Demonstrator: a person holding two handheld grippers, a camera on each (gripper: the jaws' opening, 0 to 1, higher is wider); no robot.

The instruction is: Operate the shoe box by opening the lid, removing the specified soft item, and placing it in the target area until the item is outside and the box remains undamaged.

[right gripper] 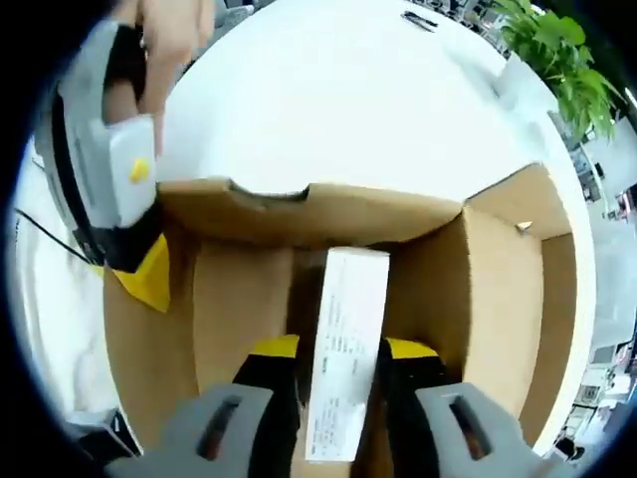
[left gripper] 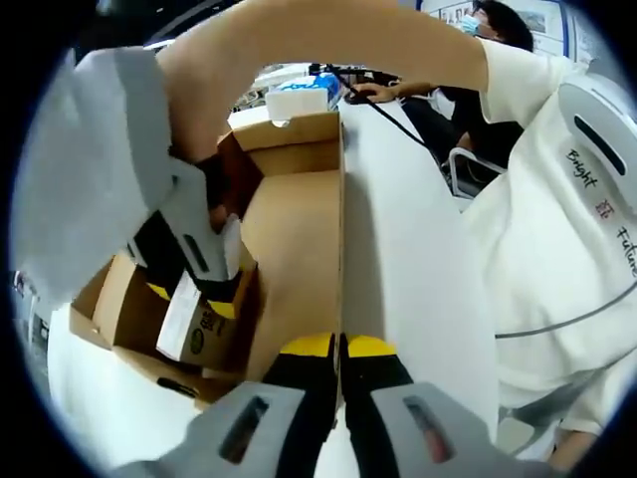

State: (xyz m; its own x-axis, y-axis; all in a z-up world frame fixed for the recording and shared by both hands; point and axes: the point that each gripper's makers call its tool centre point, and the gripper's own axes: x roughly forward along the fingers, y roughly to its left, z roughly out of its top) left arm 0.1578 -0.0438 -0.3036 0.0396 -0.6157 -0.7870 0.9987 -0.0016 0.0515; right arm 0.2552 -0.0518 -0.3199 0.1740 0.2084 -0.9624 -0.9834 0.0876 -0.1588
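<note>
Left gripper [left gripper: 338,349]: jaws clamped on the raised lid [left gripper: 342,214] edge, apparently holding the shoe box [left gripper: 169,319] open.
Right gripper [right gripper: 338,363]: jaws gripped the white packet [right gripper: 343,358] inside the box (presumably the soft item), white table [right gripper: 338,90] beyond.

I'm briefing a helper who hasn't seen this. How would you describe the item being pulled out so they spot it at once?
Start at the open cardboard box on the white table. Look inside it, between the yellow-tipped jaws of the right hand-held gripper. There sits a flat white packet with small printed text, the pale thing among brown cardboard walls.
</note>
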